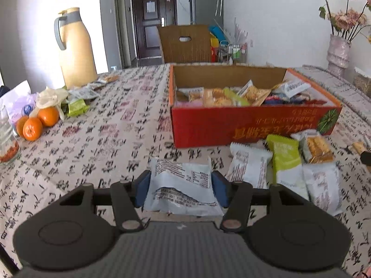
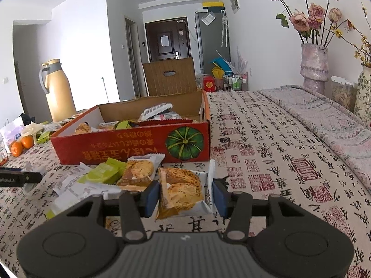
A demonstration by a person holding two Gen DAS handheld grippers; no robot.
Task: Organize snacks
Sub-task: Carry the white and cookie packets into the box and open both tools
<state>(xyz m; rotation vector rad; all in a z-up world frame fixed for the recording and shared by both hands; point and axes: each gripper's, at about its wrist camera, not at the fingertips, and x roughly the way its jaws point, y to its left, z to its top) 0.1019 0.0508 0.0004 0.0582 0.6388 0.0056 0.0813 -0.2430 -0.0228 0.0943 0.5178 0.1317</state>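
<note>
Left gripper (image 1: pixel 180 186): blue pads pressed on both side edges of a white snack packet (image 1: pixel 183 185), printed back facing up; jaws partly closed.
Right gripper (image 2: pixel 186 198): jaws partly closed on a clear-fronted packet of seeded biscuits (image 2: pixel 183 191), pads against its two sides.
Loose snacks: small heap on the tablecloth (image 1: pixel 104 143) just before the box, including a lime-green packet (image 1: pixel 286 159), white packets (image 1: pixel 249 164) and a biscuit packet (image 1: pixel 316 147).
Snack box (image 1: pixel 243 127): shallow red cardboard box, pumpkin picture on the front wall, open top, already holding mixed packets.
Far-left table edge: three mandarins (image 1: pixel 37 122), more wrappers, a green packet (image 1: pixel 77 107), a glass jar (image 1: pixel 7 139).
Thermos jug (image 1: pixel 74 48): beige, grey handle, upright behind the mandarins.
Vase of dried roses (image 2: pixel 314 67): upright at the far right, well apart from the box.
</note>
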